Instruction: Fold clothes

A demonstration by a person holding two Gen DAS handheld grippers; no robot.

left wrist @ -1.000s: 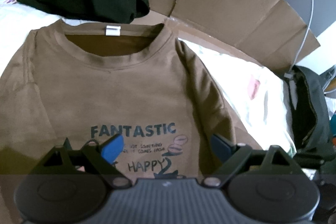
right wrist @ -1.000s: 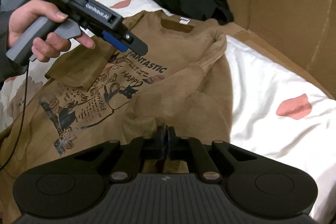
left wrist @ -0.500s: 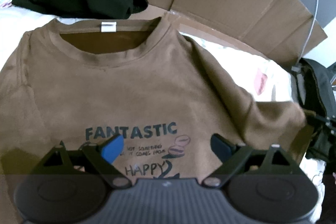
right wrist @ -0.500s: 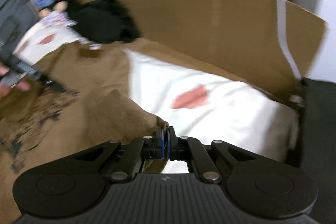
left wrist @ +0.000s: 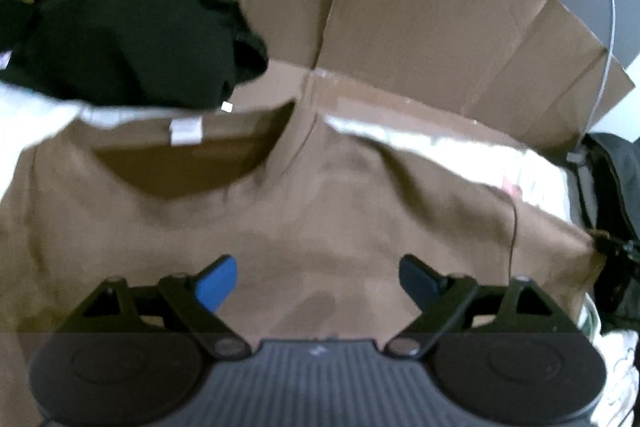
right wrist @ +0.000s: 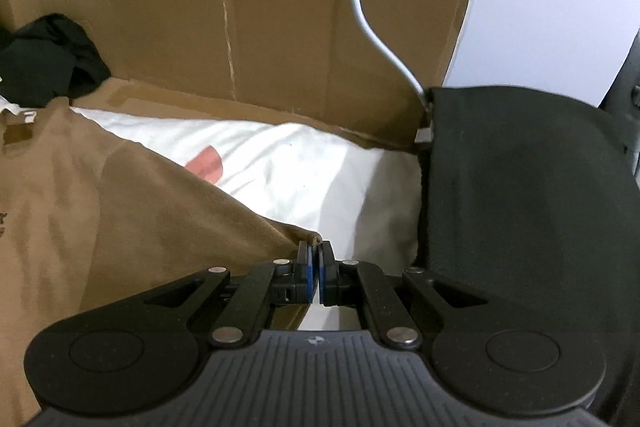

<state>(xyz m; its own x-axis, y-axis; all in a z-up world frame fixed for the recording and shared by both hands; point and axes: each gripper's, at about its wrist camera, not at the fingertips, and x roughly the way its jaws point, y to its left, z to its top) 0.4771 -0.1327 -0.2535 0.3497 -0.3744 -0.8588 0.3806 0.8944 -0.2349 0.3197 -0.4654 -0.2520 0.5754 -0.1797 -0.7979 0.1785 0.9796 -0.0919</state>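
Brown sweatshirt (left wrist: 320, 203) under wide left tongs (left wrist: 318, 281) just narrowing empty, sleeve tip pinched in right tongs (right wrist: 315, 247)

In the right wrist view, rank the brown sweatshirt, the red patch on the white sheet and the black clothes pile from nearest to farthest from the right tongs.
1. Brown sweatshirt: its sleeve tip is pinched in the right tongs, cloth trailing left.
2. Red patch: on the white sheet, ahead and left.
3. Black clothes pile: far left, by the cardboard wall.
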